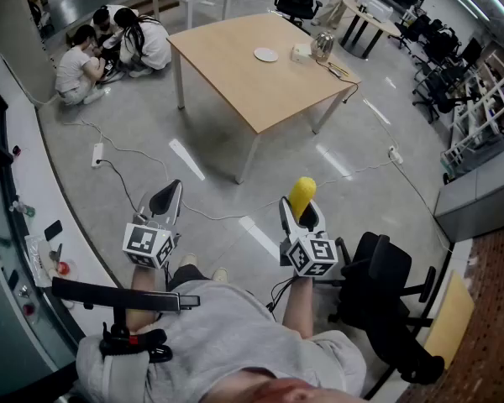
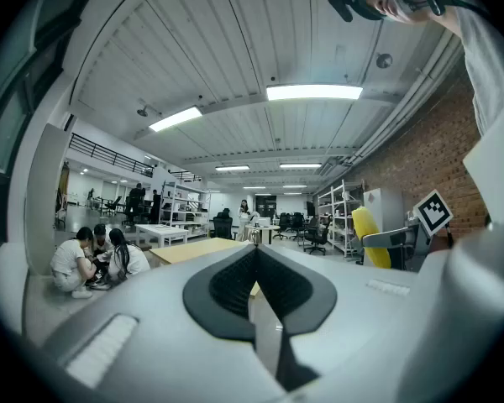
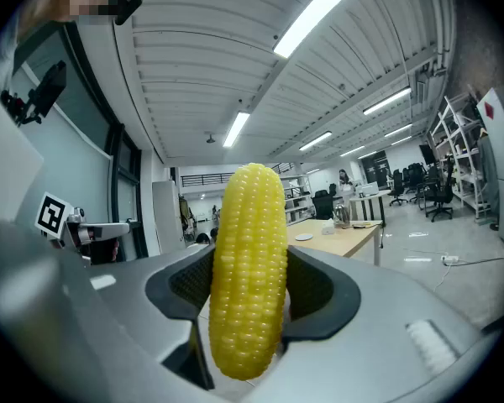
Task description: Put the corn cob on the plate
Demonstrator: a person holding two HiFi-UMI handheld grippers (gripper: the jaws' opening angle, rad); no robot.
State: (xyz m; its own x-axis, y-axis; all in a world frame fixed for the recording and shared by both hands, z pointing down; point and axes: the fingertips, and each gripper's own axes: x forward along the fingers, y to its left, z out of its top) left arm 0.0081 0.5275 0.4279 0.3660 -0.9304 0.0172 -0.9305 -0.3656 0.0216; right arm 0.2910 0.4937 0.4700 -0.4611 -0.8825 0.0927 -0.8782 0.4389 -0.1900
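Note:
My right gripper [image 1: 303, 211] is shut on a yellow corn cob [image 3: 249, 267], which stands upright between its dark pads; in the head view the cob [image 1: 301, 196] pokes up above the jaws. The left gripper [image 1: 167, 201] is shut with nothing in it, its pads together [image 2: 255, 284]. Both are held level over the floor, well short of the wooden table [image 1: 235, 78]. A small white plate [image 1: 266, 54] lies on the far part of that table; it also shows far off in the right gripper view as a plate [image 3: 304, 237].
A white box [image 1: 300, 53] and a metal kettle [image 1: 322, 47] stand beside the plate. Several people sit on the floor [image 1: 109, 49] at far left. A black office chair [image 1: 386, 284] is close at my right. Cables and a power strip [image 1: 97, 154] lie on the floor.

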